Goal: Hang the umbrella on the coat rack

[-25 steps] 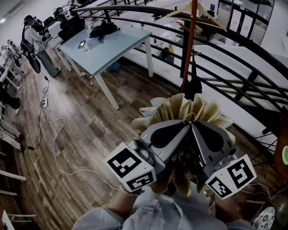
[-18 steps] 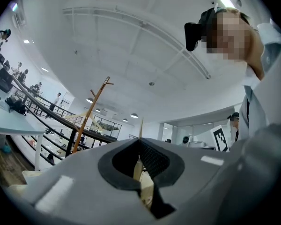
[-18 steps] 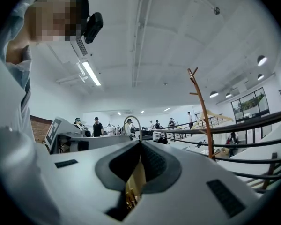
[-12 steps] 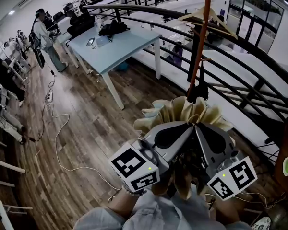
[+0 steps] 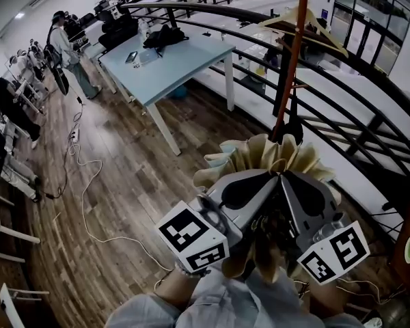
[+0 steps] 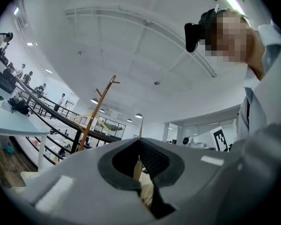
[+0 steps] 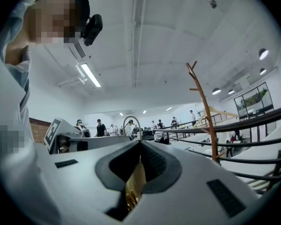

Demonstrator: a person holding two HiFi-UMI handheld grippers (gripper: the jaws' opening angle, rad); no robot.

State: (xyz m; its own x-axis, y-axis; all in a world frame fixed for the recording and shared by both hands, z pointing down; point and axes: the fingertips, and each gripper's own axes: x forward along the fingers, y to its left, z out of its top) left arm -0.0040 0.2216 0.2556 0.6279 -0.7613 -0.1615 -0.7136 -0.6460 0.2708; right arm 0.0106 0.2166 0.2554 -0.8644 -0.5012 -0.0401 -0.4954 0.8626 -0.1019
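A beige folded umbrella [image 5: 260, 154] stands upright in front of my chest, its pleated cloth fanning out above both grippers. In the head view the left gripper [image 5: 273, 178] and the right gripper [image 5: 284, 178] meet tip to tip on it. Beige cloth [image 6: 136, 165] shows between the left gripper's [image 6: 140, 142] shut jaws. The right gripper [image 7: 140, 142] is shut on gold-beige cloth [image 7: 135, 184], and a thin metal loop [image 7: 131, 123] rises just past its tips. The orange-brown coat rack [image 5: 291, 60] stands ahead by the railing, apart from the umbrella; its branched top [image 6: 107, 84] [image 7: 195, 76] is bare.
A black curved railing [image 5: 342, 91] runs behind the rack, with a drop beyond it. A wooden hanger [image 5: 307, 24] hangs on the rack pole. A pale blue table [image 5: 171, 60] stands at left ahead, cables [image 5: 82, 183] trail over the wood floor, and people [image 5: 65, 43] stand far left.
The view has shifted towards the rack, which now stands a little further right and closer. Both grippers keep the same hold on the umbrella at my chest.
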